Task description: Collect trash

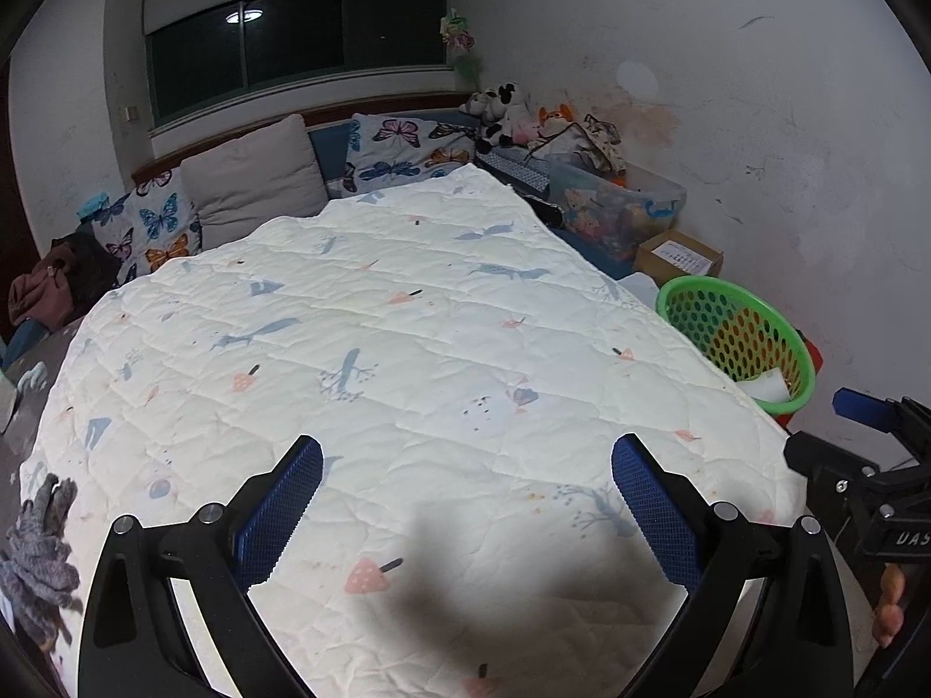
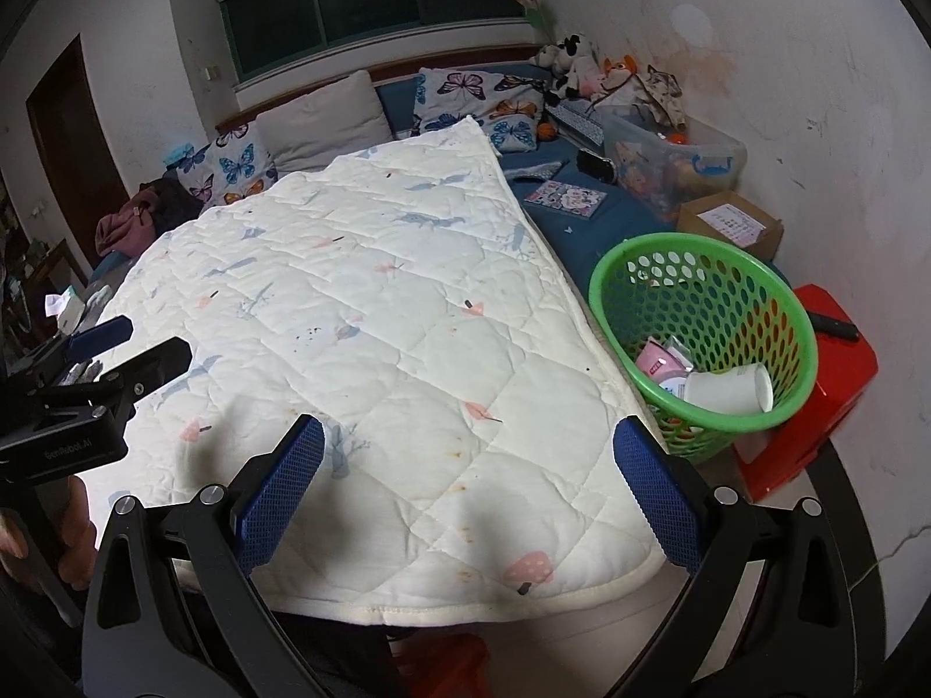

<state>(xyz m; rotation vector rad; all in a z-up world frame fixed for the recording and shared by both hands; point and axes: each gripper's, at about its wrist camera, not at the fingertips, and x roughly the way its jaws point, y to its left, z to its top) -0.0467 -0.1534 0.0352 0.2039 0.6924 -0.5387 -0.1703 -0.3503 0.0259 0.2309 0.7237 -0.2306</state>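
Cup (image 2: 730, 388) on side, mouth facing right

- The left gripper (image 1: 465, 500) has its two blue-padded fingers (image 1: 279, 515) spread wide, with nothing between them.
- The right gripper (image 2: 468, 494) is likewise parted wide and holds nothing.
- Both point forward and slightly down, side by side.
- In each wrist view the other gripper shows at the frame's edge, with fingertips of the holding hand (image 1: 890, 599) on its handle.
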